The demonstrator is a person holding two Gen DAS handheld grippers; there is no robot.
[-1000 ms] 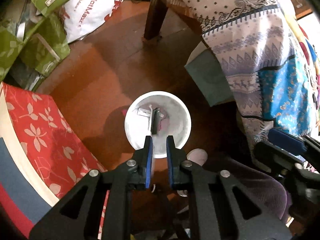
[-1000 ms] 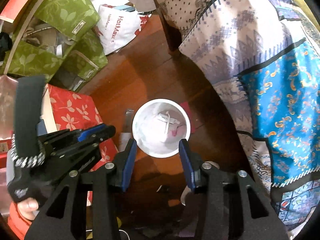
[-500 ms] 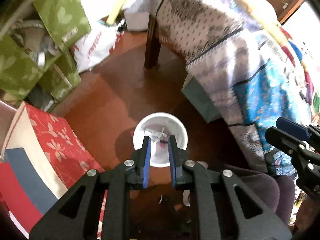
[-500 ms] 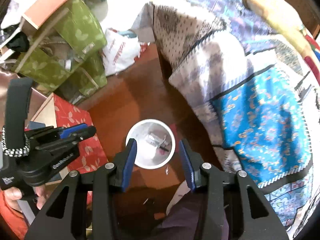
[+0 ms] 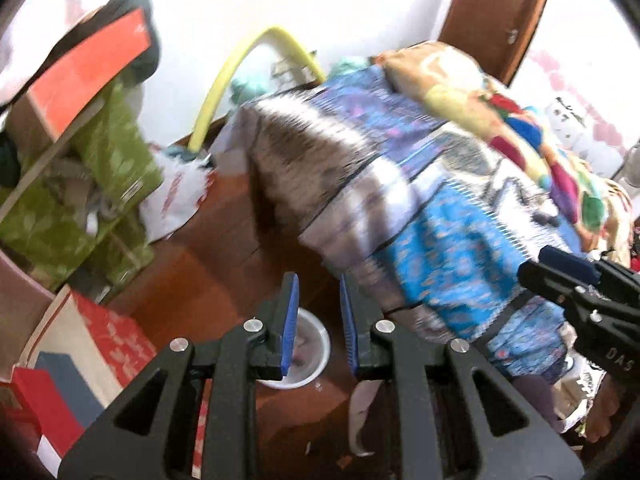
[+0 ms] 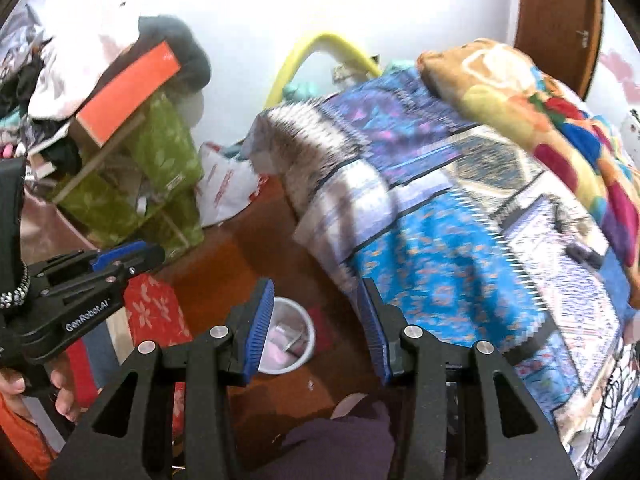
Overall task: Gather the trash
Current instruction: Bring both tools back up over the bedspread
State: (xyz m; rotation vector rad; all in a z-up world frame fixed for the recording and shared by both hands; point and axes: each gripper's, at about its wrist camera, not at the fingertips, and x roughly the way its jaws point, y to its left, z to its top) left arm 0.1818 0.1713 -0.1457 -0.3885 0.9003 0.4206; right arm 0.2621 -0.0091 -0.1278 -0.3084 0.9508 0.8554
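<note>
A small white bin [image 6: 306,330] stands on the wooden floor far below, with pink and white scraps [image 6: 286,340] inside it. In the left wrist view the bin [image 5: 310,340] shows between and below the fingers. My left gripper [image 5: 318,284] hangs high above it, its jaws opening narrowly with nothing between them. My right gripper [image 6: 317,286] is also high over the bin, open wider and empty. Each gripper shows in the other's view: the left gripper [image 6: 132,254] at the left edge, the right gripper [image 5: 560,264] at the right edge.
A bed with a blue patterned cover [image 6: 460,248] fills the right. Green bags [image 6: 160,184], a white plastic bag [image 6: 224,188] and a red floral box [image 6: 154,312] crowd the left. A yellow hose [image 5: 224,92] arches by the wall. A person's purple-clad leg [image 6: 336,440] lies below.
Both grippers have risen and tilted up, so the bin now looks small and low and the bed and wall fill the views. The left jaws have parted a little.
</note>
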